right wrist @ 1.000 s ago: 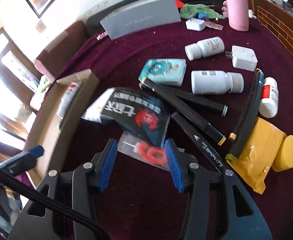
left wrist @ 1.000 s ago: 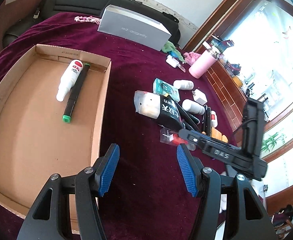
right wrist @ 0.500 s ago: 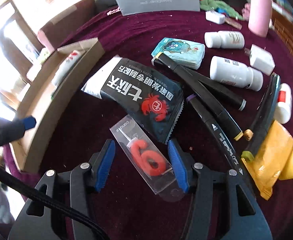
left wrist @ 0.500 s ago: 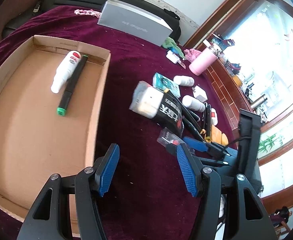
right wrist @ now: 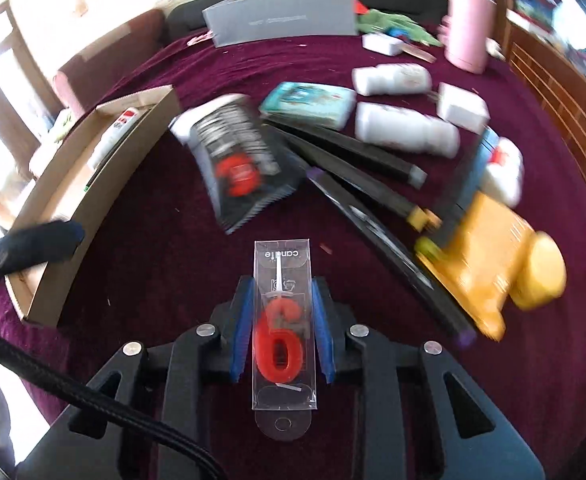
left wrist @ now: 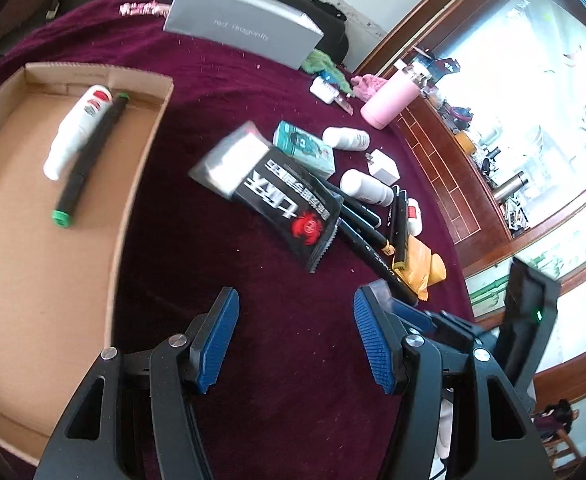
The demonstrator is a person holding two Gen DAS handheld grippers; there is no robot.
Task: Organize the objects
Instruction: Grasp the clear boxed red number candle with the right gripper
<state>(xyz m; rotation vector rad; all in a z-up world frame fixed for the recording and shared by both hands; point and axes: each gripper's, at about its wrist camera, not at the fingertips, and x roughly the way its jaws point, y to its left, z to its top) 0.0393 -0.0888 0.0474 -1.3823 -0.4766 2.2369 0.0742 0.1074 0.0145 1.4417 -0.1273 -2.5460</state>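
The right claw (right wrist: pixel 280 320) is closing its blue pads on a clear plastic packet holding a red number-shaped candle (right wrist: pixel 282 328), above the maroon cloth-covered desk (right wrist: pixel 173 272). The left claw (left wrist: pixel 295 344) hangs open and empty beside a shallow brown cardboard tray (left wrist: pixel 21 240).

Your left gripper (left wrist: pixel 295 344): black frame, ribbed blue pads, silver screws.
Your right gripper (right wrist: pixel 281 330): same build, braided black cable (right wrist: pixel 93 404).

Four white bottles (left wrist: pixel 364 187), five black markers (left wrist: pixel 363 222).
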